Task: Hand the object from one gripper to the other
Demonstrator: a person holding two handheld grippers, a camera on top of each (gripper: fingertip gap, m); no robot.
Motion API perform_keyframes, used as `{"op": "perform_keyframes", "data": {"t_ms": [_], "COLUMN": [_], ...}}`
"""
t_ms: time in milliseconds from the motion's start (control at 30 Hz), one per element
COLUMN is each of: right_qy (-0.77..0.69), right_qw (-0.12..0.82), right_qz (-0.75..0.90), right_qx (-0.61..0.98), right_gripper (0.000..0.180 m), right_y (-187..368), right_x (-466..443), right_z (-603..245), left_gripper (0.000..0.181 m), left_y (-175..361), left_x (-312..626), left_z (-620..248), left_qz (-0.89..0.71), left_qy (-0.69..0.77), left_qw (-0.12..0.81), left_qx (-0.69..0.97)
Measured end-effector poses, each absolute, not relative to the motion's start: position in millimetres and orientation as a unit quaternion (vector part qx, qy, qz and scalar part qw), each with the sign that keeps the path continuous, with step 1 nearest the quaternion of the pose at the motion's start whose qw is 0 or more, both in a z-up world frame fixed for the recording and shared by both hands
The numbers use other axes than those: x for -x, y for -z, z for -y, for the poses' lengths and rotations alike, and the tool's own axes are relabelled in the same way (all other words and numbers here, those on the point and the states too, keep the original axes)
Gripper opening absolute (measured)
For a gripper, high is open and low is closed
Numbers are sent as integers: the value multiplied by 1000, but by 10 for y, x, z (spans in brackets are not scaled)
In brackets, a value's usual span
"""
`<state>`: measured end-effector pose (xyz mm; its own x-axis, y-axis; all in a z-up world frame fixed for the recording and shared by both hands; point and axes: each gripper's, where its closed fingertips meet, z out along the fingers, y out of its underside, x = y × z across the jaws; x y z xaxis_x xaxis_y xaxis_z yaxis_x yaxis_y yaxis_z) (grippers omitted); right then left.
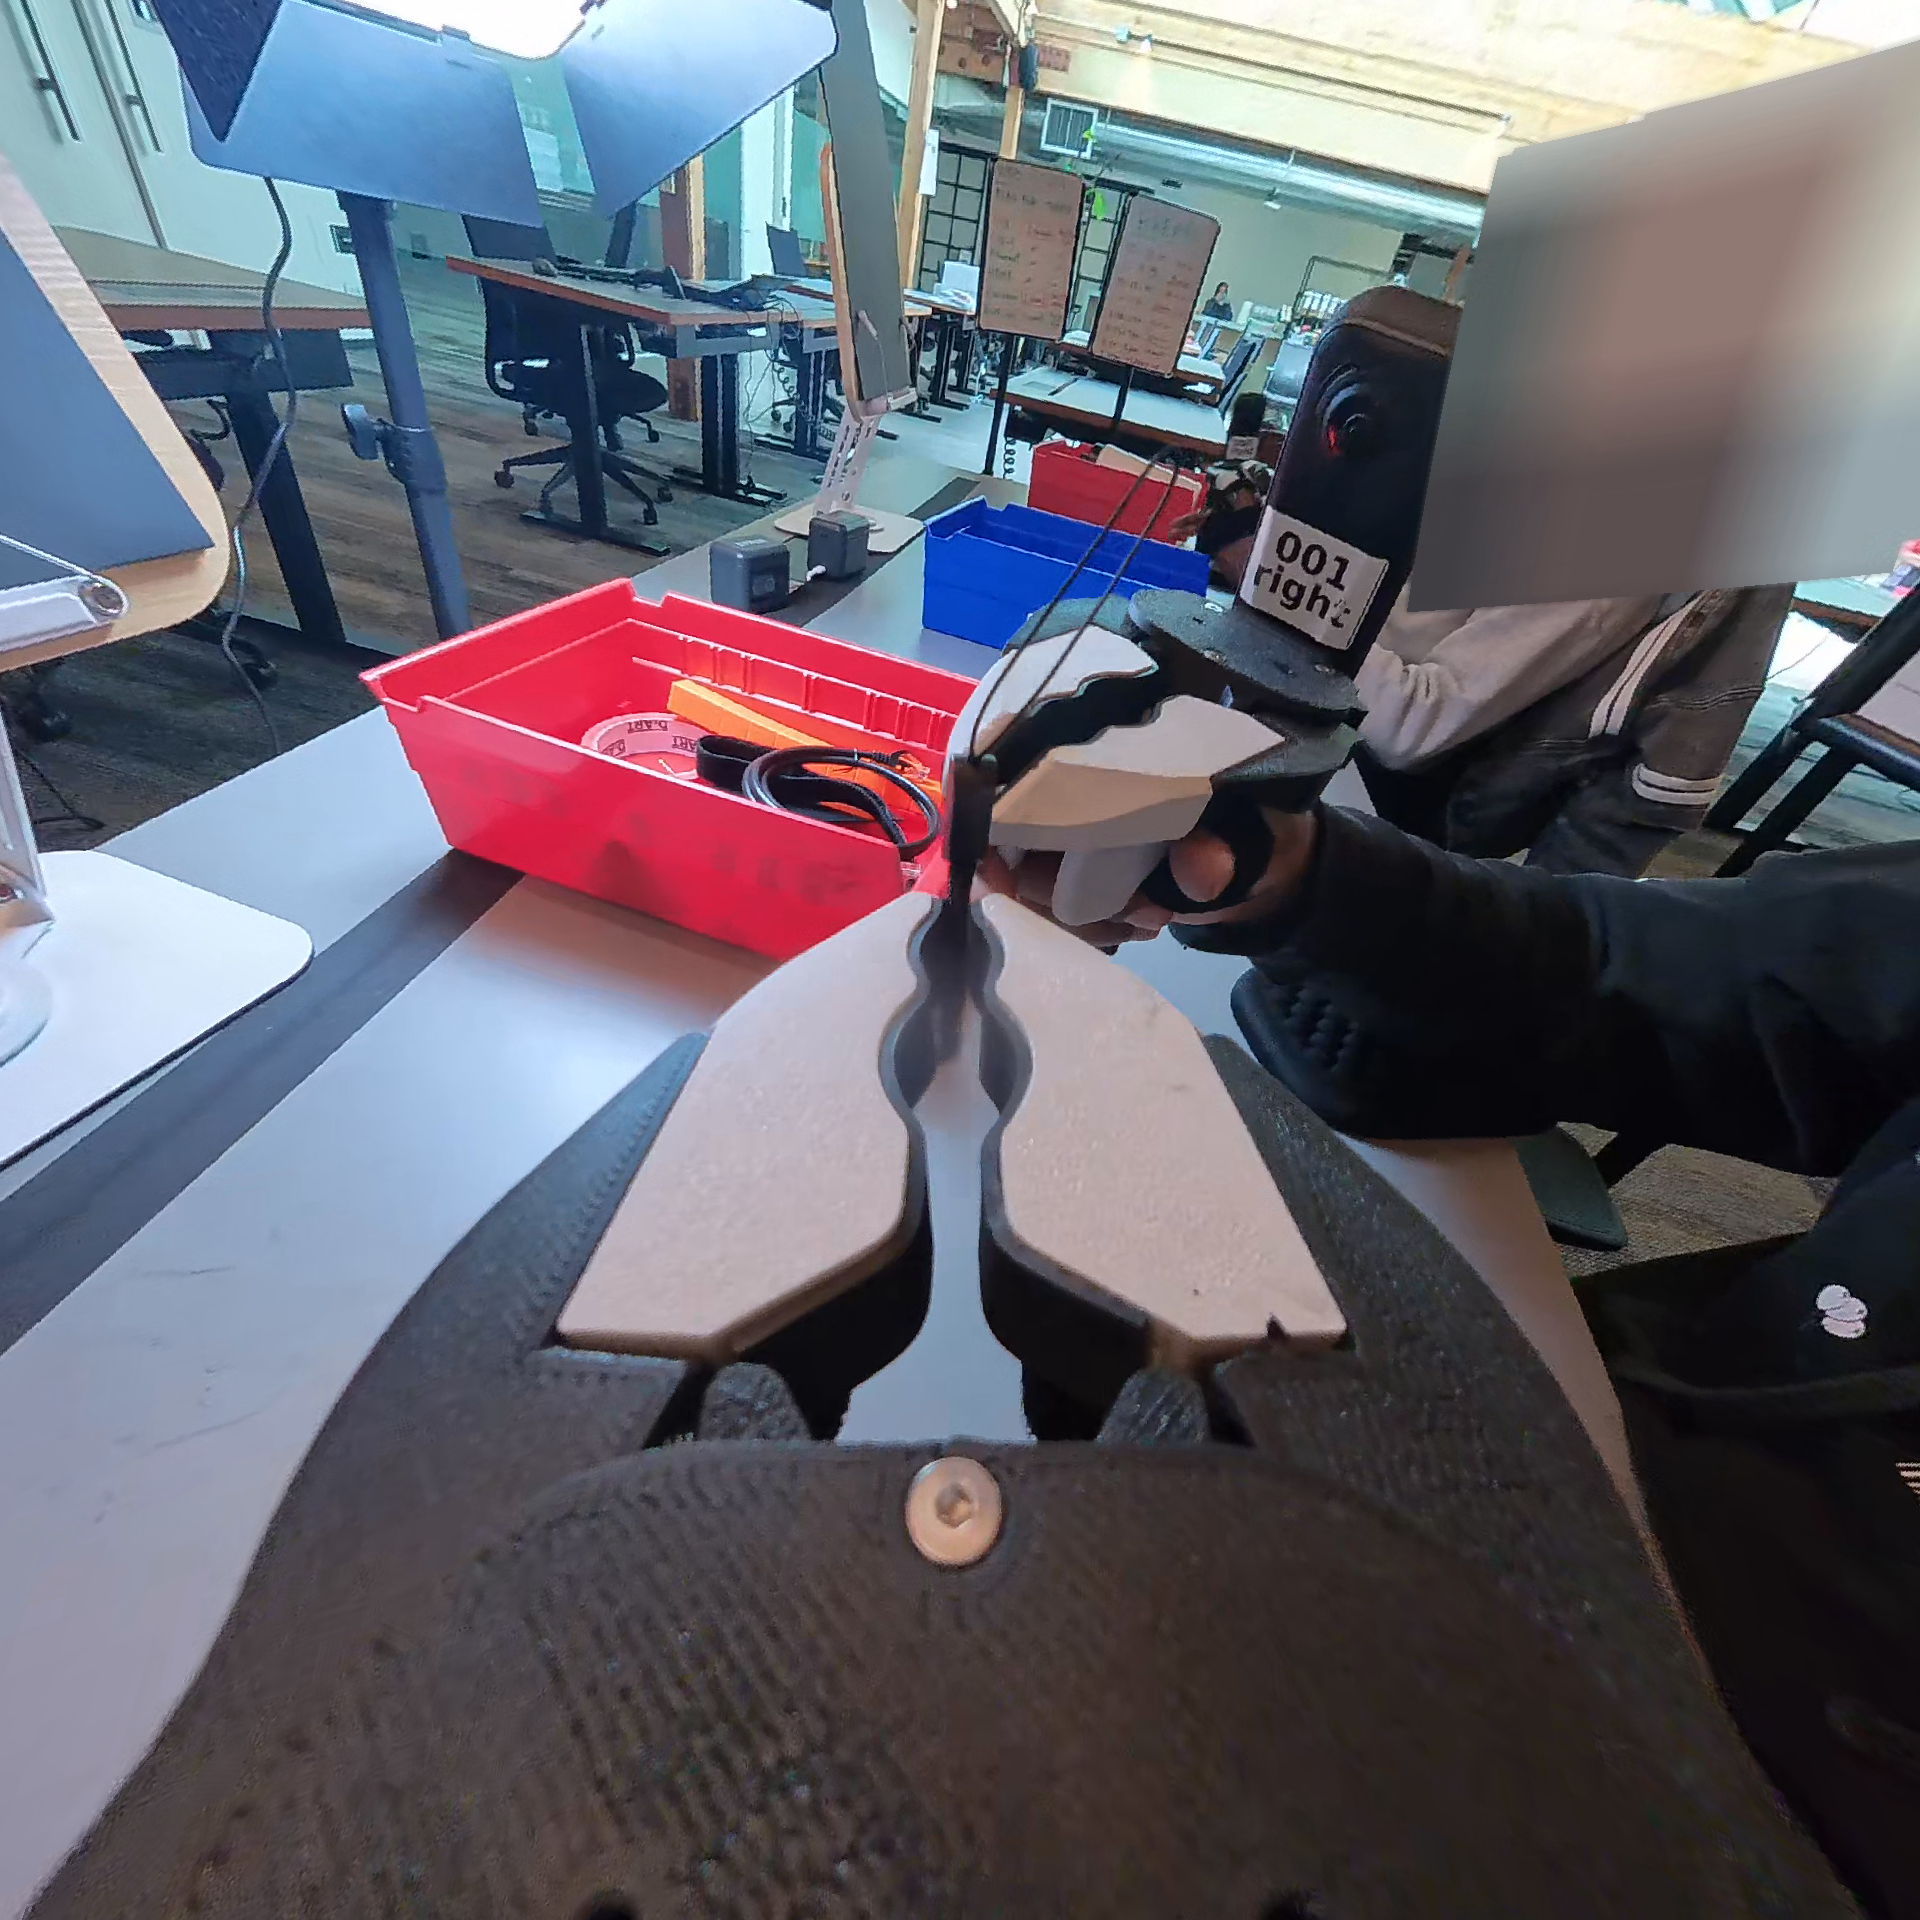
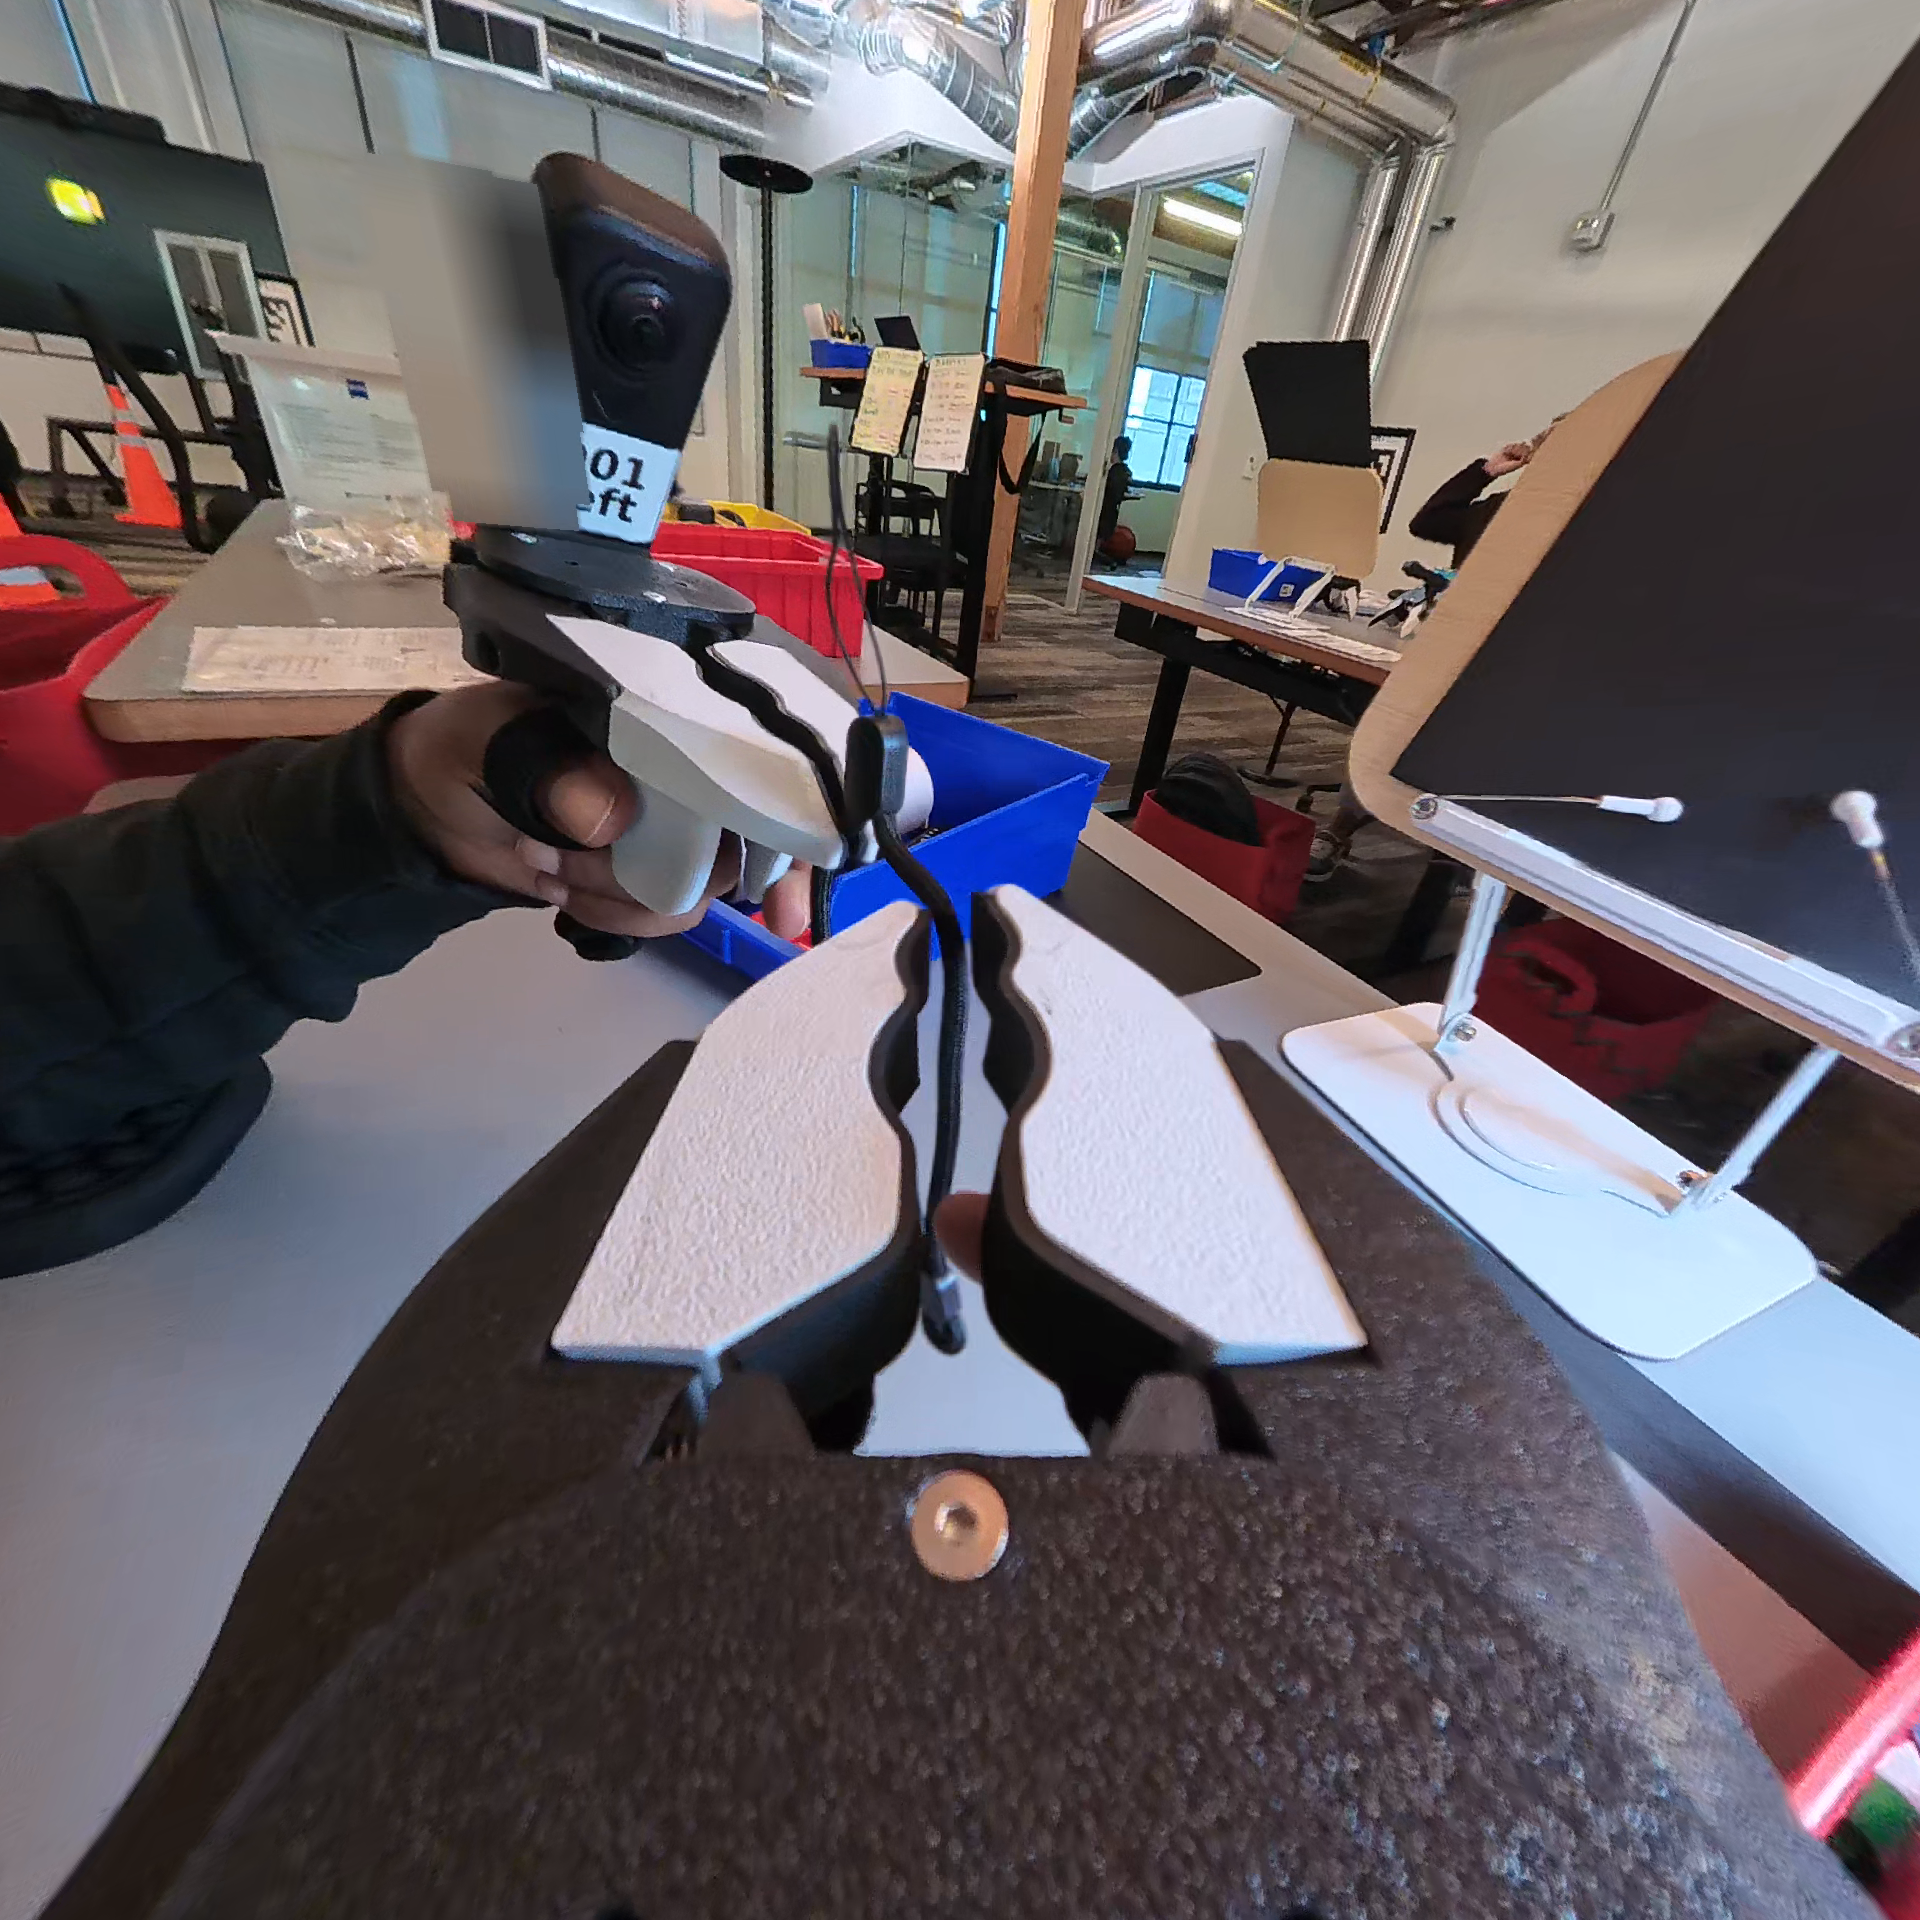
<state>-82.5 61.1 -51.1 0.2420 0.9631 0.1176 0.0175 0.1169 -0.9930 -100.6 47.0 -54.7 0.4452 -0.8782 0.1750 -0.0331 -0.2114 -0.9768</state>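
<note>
Handover caught midway above the grey worktop (image 1: 312,1195): the black lanyard cord (image 2: 940,1091) is held in the air between both grippers. The left tongs (image 1: 953,920) are clenched on it near their tips, just under its dark toggle. The right tongs (image 2: 951,920) are drawn in close around the same cord, which runs back along the narrow gap between their pads to a small metal end. The tips of the two tongs nearly touch. A thin loop of the cord rises above them. Gloved hands grip both handles. Behind, a red bin (image 1: 623,821) holds a tape roll (image 1: 634,740), an orange block (image 1: 748,717) and a coiled black cable (image 1: 821,790); a blue bin (image 2: 997,790) stands farther along.
</note>
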Motion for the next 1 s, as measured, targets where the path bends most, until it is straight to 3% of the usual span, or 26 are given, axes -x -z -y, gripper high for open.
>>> {"op": "perform_keyframes", "data": {"t_ms": [167, 467, 600, 800, 867, 1000], "right_qy": [-349, -308, -284, -212, -175, -111], "right_qw": [606, 623, 659, 644, 625, 584], "right_qz": [483, 487, 456, 494, 517, 569], "right_qx": [527, 529, 526, 545, 558, 569], "right_gripper": [20, 23, 4, 3, 3, 3], "right_y": [619, 701, 594, 630, 735, 971], "right_x": [913, 1004, 896, 809, 800, 797], "right_z": [-610, -583, -693, -780, -817, -851], "left_gripper": [3, 3, 3, 11, 22, 26], "left_y": [561, 511, 512, 722, 709, 569], "left_x": [954, 860, 873, 1048, 1126, 1184], "left_z": [-451, -391, -389, -634, -690, -646], "left_qz": [-347, -346, -343, -287, -288, -337], "left_qy": [402, 433, 443, 428, 395, 280], "left_qw": [526, 526, 520, 499, 521, 575], "left_qx": [665, 644, 645, 697, 700, 691]}}
